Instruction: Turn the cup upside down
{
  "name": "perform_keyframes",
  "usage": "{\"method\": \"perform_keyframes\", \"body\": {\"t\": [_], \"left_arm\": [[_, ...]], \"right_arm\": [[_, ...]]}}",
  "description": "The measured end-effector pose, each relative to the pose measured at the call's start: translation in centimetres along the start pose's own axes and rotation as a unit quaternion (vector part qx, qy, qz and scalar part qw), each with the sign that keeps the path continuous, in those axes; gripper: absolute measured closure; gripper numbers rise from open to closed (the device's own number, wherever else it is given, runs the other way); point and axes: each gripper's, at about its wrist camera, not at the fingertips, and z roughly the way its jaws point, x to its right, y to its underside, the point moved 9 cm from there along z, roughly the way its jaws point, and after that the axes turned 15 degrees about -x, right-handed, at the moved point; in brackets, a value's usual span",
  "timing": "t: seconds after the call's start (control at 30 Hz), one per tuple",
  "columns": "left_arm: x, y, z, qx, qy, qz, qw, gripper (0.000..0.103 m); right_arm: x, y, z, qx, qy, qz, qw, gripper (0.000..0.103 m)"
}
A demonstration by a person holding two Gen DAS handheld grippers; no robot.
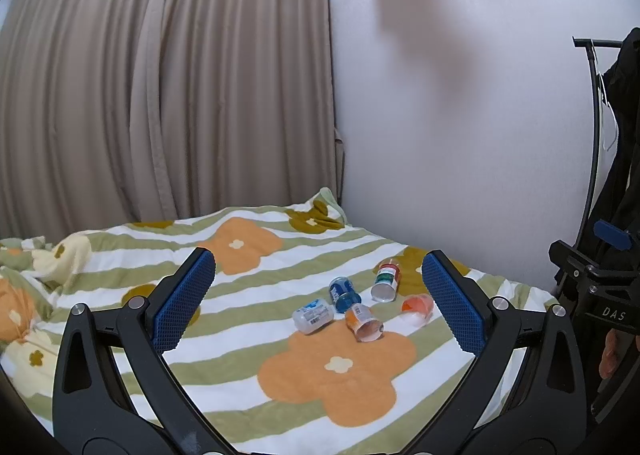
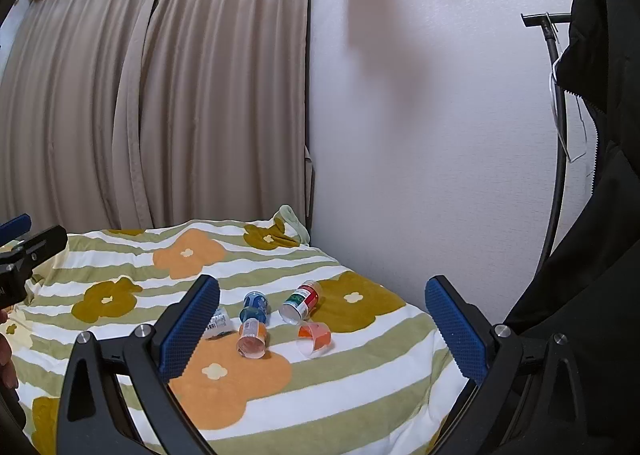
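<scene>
Several small plastic cups lie on their sides on a flowered striped blanket [image 1: 240, 355]: a clear white-blue one [image 1: 312, 315], a blue one [image 1: 343, 292], an orange one [image 1: 363, 322], a red-green one [image 1: 387, 281] and a clear orange-red one [image 1: 418, 308]. They also show in the right wrist view: the blue cup [image 2: 253, 307], orange cup [image 2: 252, 338], red-green cup [image 2: 301, 302], orange-red cup [image 2: 314, 339]. My left gripper [image 1: 320, 295] is open and empty, above the blanket short of the cups. My right gripper [image 2: 322, 329] is open and empty, likewise short of them.
A beige curtain [image 1: 160, 95] hangs behind the bed and a white wall [image 1: 460, 135] runs along its right side. A black coat on a rack [image 2: 592, 215] stands at right. The other gripper shows at the right edge of the left view [image 1: 592, 287].
</scene>
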Motion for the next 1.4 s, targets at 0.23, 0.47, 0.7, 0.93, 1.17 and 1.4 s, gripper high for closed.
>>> {"method": "perform_keyframes", "body": {"t": [0.23,0.47,0.7,0.93,1.17,1.4], "left_arm": [[0.12,-0.10,0.00,-0.001,0.001,0.000,1.0000,0.000],[0.17,-0.16,0.04,-0.002,0.001,0.001,1.0000,0.000],[0.20,-0.19,0.02,-0.002,0.003,0.001,1.0000,0.000],[0.17,-0.21,0.00,-0.002,0.003,0.001,1.0000,0.000],[0.26,-0.25,-0.01,-0.003,0.004,0.003,1.0000,0.000],[0.28,-0.25,-0.03,-0.003,0.005,0.002,1.0000,0.000]], "right_arm": [[0.00,0.58,0.09,-0.001,-0.001,0.000,1.000,0.000],[-0.05,0.54,0.22,-0.005,-0.003,-0.001,1.000,0.000],[0.01,0.37,0.26,-0.006,-0.003,-0.002,1.000,0.000],[-0.05,0.24,0.17,-0.007,-0.003,-0.002,1.000,0.000],[0.02,0.50,0.25,-0.008,-0.004,-0.002,1.000,0.000],[0.05,0.62,0.17,-0.008,-0.004,-0.002,1.000,0.000]]}}
